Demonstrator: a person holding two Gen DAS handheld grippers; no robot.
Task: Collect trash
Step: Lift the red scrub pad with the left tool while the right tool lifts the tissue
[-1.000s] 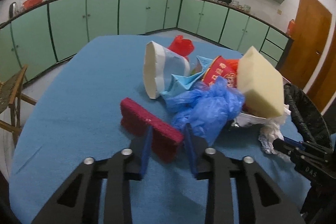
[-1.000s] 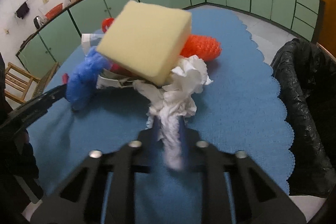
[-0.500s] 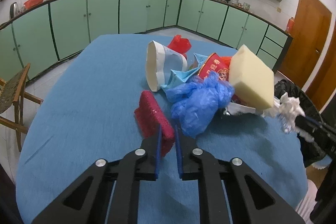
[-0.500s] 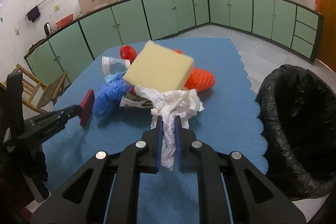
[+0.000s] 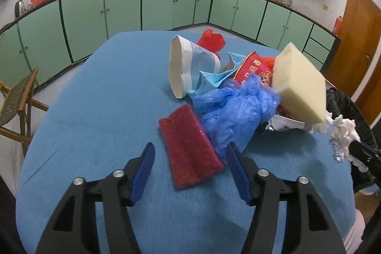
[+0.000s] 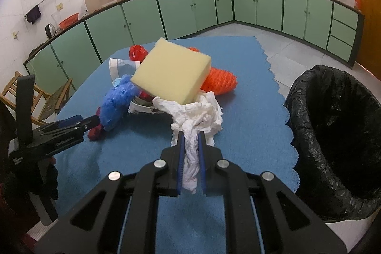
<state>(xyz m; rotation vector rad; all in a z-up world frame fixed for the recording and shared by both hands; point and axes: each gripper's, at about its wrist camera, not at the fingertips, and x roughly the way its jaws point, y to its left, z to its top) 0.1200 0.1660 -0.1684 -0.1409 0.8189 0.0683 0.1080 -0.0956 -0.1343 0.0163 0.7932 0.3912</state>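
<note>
Tissue: crumpled white wad pinched in right claw – jaws clamped tight, tail hanging between them.
Bin: black-lined bin off claw's right side, near – right hand nearer.
Left claw: jaws opening, gripping nothing.
Red pad: flat between them, long axis running away.

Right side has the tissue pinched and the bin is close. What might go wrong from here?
1. The crumpled white tissue touches the yellow sponge; pulling away may topple it.
2. The tissue hangs loose from the right gripper and may drop short of the black-lined bin.
3. The left gripper is opening around the red scouring pad, ungripped.
</note>
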